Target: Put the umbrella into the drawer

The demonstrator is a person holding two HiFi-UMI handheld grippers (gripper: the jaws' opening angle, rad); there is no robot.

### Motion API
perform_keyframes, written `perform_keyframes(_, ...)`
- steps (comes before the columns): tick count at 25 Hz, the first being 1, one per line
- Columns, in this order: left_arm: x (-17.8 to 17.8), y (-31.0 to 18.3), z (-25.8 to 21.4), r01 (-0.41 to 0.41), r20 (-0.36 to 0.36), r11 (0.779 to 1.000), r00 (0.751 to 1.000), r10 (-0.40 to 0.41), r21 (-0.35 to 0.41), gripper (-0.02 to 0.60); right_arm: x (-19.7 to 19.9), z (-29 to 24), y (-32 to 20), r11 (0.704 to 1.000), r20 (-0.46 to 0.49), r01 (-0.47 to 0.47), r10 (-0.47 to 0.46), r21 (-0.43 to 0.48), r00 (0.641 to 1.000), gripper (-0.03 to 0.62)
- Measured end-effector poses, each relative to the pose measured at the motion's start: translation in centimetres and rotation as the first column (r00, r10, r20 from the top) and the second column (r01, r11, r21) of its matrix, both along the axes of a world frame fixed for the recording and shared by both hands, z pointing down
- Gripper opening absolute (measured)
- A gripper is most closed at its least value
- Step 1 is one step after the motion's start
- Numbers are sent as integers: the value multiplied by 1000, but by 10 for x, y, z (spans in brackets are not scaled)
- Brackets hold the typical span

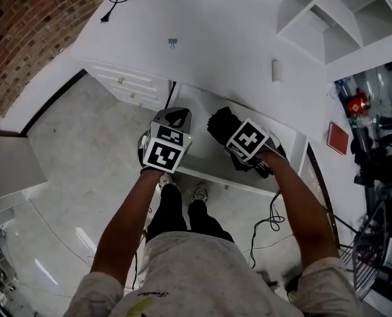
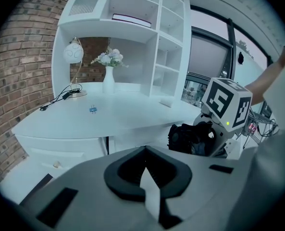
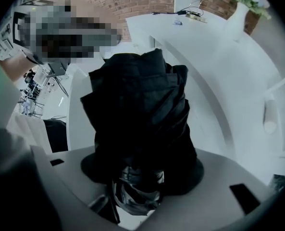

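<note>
A black folded umbrella hangs over the open white drawer under the desk. My right gripper points straight down and is shut on its lower end. In the right gripper view the umbrella fills the space between the jaws of the right gripper, its strap bunched at the bottom. My left gripper hovers beside it at the drawer's left end, jaws together and holding nothing. From the left gripper I see the umbrella to the right, under the marker cube.
The white desk top carries a small blue clip, a cable, a lamp and a vase of flowers. Shelving stands on the right. Side drawers sit to the left. The person's feet stand before the drawer.
</note>
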State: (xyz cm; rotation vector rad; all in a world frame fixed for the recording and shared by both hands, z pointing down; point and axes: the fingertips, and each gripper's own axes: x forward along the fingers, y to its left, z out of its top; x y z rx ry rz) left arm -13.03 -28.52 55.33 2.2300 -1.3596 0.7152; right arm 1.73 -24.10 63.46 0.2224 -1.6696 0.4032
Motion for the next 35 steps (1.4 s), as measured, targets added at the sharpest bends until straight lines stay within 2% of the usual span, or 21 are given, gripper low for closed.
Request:
perform_keyframes(13,13,-7,25,-95,-34,993,995,93,-64,-3,-17,30,-9,998,-24,-69,69,-4,997,252)
perform_keyframes(22,16,-8,36,-102,-61,990,993,97,-94,-3,-19,47,-16,994,-14,-111,111,-5,994,252)
perform_keyframes(35,9,-10,46,-100,-54,989,994,95,-110,-3,-21,66,-19,990,8,-139,139,-24,990,252)
